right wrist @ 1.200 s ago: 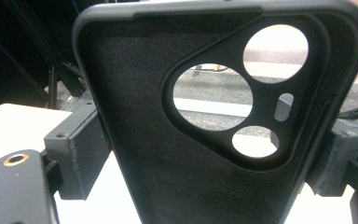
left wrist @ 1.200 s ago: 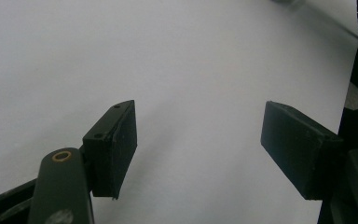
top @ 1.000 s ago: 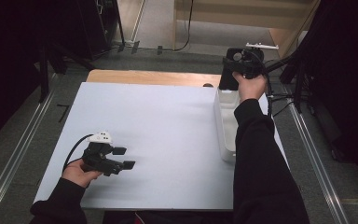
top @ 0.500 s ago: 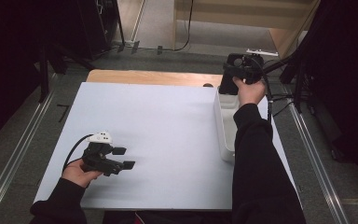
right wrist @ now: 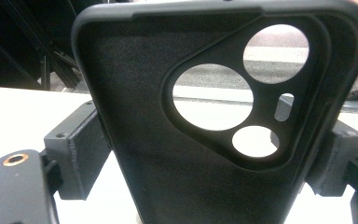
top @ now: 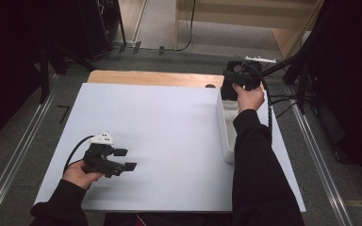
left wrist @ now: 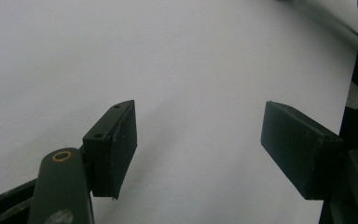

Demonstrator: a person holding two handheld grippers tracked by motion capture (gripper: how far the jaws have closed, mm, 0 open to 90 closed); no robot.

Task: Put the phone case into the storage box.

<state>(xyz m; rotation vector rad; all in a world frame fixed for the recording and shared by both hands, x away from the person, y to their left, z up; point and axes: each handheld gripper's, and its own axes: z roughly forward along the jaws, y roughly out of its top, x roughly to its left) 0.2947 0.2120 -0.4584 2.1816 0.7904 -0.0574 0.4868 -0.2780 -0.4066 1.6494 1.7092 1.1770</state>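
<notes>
A black phone case (right wrist: 168, 154) with camera cut-outs stands upright between the pads of my right gripper (right wrist: 205, 158), which is shut on its two long edges. From above, that right gripper (top: 233, 84) hovers over the far end of a white bin (top: 224, 127), the case (top: 227, 90) hanging dark below it. My left gripper (top: 127, 160) rests low over the white table top (top: 169, 122) at the near left. Its jaws are open and nothing lies between them, as the left gripper (left wrist: 198, 135) view shows bare white surface.
The long white bin runs along the table's right side, partly hidden by the right sleeve (top: 254, 160). A wooden strip (top: 151, 77) borders the far edge. Cables and a dark stand (top: 306, 70) sit off the table's far right.
My right gripper has sunk a little toward the far end of the bin, still holding the case. The left gripper has not moved.
</notes>
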